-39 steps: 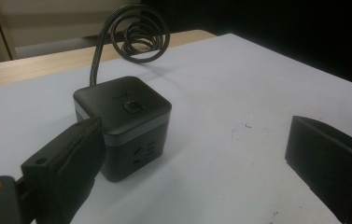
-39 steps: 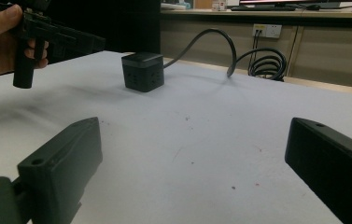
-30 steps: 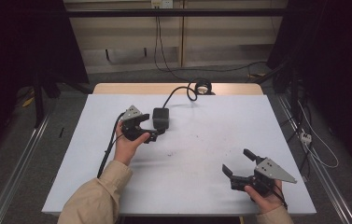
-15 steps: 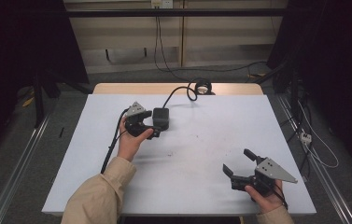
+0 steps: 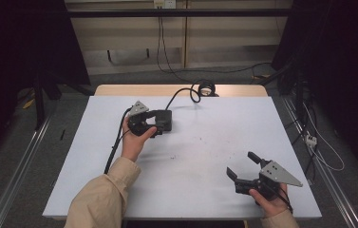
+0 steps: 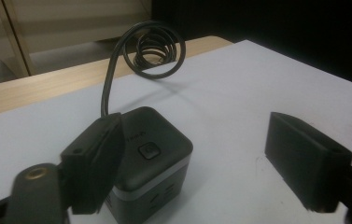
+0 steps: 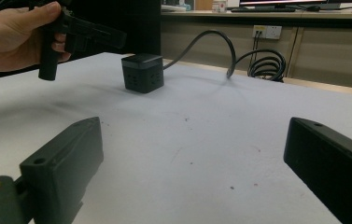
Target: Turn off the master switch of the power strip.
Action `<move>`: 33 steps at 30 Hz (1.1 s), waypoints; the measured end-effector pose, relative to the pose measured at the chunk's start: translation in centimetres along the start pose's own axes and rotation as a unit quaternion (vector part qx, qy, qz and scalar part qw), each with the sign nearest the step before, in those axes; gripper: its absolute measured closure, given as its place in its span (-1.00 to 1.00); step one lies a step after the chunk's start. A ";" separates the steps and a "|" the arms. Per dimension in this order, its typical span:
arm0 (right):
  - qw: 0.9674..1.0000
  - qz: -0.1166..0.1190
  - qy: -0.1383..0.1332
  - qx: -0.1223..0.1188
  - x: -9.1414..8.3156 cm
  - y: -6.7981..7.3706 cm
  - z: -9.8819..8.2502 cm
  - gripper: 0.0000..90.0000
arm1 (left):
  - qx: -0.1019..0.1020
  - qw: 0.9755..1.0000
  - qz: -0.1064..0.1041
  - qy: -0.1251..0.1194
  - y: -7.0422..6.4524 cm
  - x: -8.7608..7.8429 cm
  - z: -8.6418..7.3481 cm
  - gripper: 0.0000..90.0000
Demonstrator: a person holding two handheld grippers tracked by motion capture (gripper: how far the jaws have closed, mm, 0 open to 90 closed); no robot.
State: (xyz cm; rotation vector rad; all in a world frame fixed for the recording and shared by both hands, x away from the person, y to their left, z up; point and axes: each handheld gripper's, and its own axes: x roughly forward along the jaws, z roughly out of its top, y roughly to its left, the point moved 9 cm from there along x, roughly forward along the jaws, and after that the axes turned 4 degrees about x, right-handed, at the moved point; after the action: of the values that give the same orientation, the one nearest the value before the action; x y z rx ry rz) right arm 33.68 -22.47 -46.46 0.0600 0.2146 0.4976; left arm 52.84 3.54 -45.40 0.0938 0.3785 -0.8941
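Observation:
A black cube-shaped power block (image 5: 165, 119) with a grey band sits on the white table (image 5: 205, 142) at the far left of centre. Its black cable (image 5: 181, 92) runs back to a coil (image 5: 206, 88) at the far edge. My left gripper (image 5: 152, 122) is right at the block, open. In the left gripper view the block (image 6: 157, 151) sits just inside the left jaw, with a wide gap to the other jaw; the gripper (image 6: 192, 140) holds nothing. My right gripper (image 5: 240, 164) hovers open near the front right corner, empty (image 7: 197, 154).
The table's wooden far edge (image 5: 233, 90) lies behind the white sheet. The right gripper view shows the block (image 7: 142, 72), the coil (image 7: 267, 63) and the left hand with its gripper (image 7: 80, 28) farther off. Wall sockets and loose cables lie beyond the table.
My left gripper has edged forward and right, closing in on the power block. The right gripper has stayed almost still.

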 end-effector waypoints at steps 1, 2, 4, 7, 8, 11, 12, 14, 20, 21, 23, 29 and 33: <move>1.000 0.000 0.000 0.000 0.0 0.0 0.0 -0.90 | 0.001 1.000 0.000 0.000 0.1 0.0 0.0 -0.43; 1.000 -0.001 -0.001 0.001 0.0 0.0 0.0 -0.90 | -0.002 1.000 -0.002 -0.001 0.1 0.0 0.0 -0.37; 1.000 -0.002 -0.001 0.001 0.0 -0.1 0.0 -0.90 | -0.001 1.000 0.004 0.000 0.3 0.1 -0.1 -0.30; 1.000 -0.003 -0.001 0.001 0.0 -0.2 0.0 -0.90 | 0.001 1.000 0.009 0.002 0.5 0.2 -0.2 -0.19; 1.000 -0.003 -0.001 0.001 0.0 -0.2 0.0 -0.90 | -0.001 1.000 0.011 0.002 0.6 0.2 -0.2 -0.15; 1.000 -0.003 -0.001 0.002 0.0 -0.2 0.0 -0.90 | -0.002 1.000 0.018 0.005 1.0 0.3 -0.3 -0.07; 1.000 -0.003 -0.001 0.002 0.0 -0.2 0.0 -0.90 | -0.004 1.000 0.016 0.004 1.0 0.3 -0.4 -0.05; 1.000 -0.003 0.000 0.003 0.0 -0.2 0.0 -0.89 | -0.005 1.000 0.018 0.005 1.2 0.4 -0.3 -0.02; 1.000 -0.003 -0.001 0.001 0.0 -0.2 -0.1 -0.87 | -0.006 1.000 0.016 0.008 1.2 0.6 -0.1 0.17; 1.000 -0.003 -0.001 0.001 0.0 -0.2 -0.1 -0.87 | -0.011 1.000 0.013 0.003 1.2 0.6 0.0 0.20; 1.000 -0.003 0.000 0.001 0.0 -0.2 -0.1 -0.87 | -0.011 1.000 0.014 0.007 1.3 0.7 0.1 0.27; 1.000 -0.003 0.000 0.001 -0.1 -0.3 -0.1 -0.87 | -0.015 1.000 0.015 0.008 1.4 0.8 0.2 0.42; 1.000 -0.003 0.000 0.001 -0.1 -0.3 -0.1 -0.87 | -0.022 1.000 0.019 0.007 1.7 0.9 0.1 0.50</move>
State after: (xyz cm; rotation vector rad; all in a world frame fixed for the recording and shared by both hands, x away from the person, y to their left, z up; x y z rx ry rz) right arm 33.70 -22.75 -46.55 0.0617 0.2148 0.4914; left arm 54.72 3.88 -45.72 0.0656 0.4085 -0.8479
